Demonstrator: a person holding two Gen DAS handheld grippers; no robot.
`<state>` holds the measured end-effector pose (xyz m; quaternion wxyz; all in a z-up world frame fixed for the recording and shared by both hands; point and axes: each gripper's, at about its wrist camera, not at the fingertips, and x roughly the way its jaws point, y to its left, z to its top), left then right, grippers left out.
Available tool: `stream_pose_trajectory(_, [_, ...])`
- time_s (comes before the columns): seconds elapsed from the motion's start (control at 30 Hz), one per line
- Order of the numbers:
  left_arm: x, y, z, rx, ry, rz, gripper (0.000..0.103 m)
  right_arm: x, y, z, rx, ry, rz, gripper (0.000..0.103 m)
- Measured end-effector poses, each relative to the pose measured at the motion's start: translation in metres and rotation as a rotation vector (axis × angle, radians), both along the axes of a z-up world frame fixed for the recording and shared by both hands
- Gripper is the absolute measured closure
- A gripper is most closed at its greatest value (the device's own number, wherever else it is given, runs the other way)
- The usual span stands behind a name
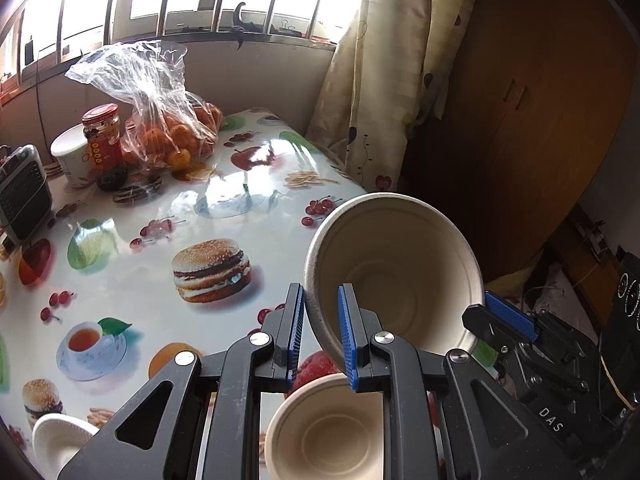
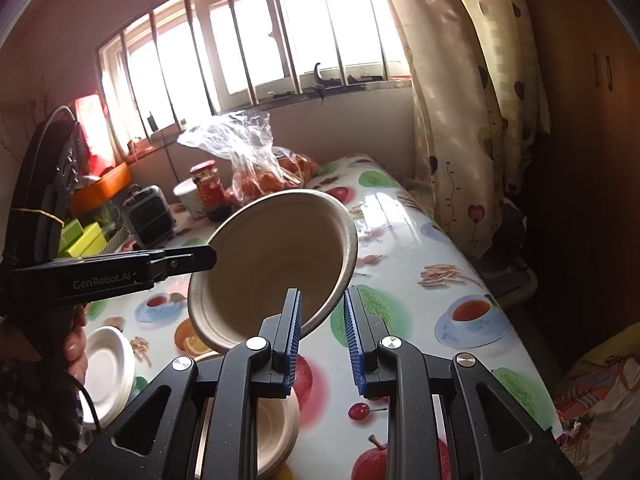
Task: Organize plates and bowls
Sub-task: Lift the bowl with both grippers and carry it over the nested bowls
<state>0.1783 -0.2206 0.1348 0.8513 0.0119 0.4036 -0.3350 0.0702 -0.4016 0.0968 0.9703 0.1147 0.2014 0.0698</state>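
Observation:
A beige paper bowl [image 1: 396,268] hangs tilted in the air over the table's near right part; it also shows in the right wrist view [image 2: 268,264]. My left gripper [image 1: 322,332] is shut on its rim, one blue pad inside and one outside. My right gripper [image 2: 322,344] straddles the opposite rim with a gap between the outer pad and the bowl. A second beige bowl [image 1: 324,432] stands on the table below; in the right wrist view it [image 2: 276,432] looks like a short stack. White plates [image 2: 108,364] are stacked at the near left.
The table [image 1: 132,280] has a glossy food-print cloth. At its far end are a bag of oranges [image 1: 172,128], a red-lidded jar [image 1: 102,140], a white cup [image 1: 70,156] and a small grey heater [image 1: 24,192]. A curtain [image 1: 380,80] and a dark cabinet are on the right.

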Motion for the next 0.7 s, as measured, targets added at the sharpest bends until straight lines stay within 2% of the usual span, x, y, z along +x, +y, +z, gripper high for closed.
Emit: stream_pose_trajectory(0.7, [-0.048, 0.051, -0.017, -0.03, 0.014, 0.031, 0.084, -0.047, 0.041, -0.027, 0.009, 0.024, 0.04, 0.082])
